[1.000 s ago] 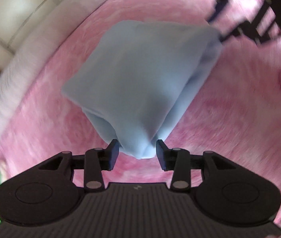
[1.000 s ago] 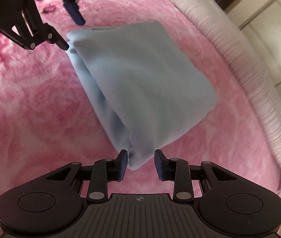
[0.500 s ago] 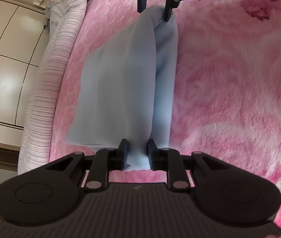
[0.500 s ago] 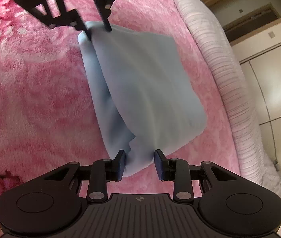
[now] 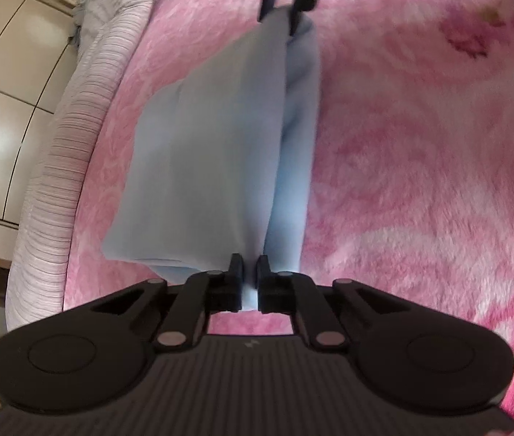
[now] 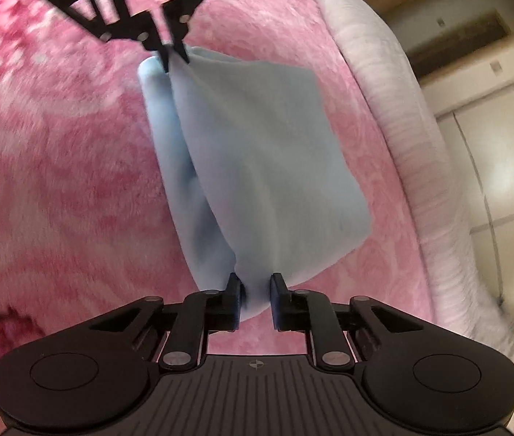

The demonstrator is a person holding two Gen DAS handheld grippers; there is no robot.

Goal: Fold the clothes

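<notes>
Both tongs, left [image 5: 249,270] and right [image 6: 255,289], are clamping opposite ends of the blue cloth [image 5: 217,152], holding it doubled and hanging above the pink bed [image 5: 420,181], mid-fold I judge, next needing an even lowering to lay it flat.

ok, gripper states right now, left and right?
Left gripper: closed on one end of the light blue folded cloth.
Right gripper: closed on the cloth's opposite end.
</notes>
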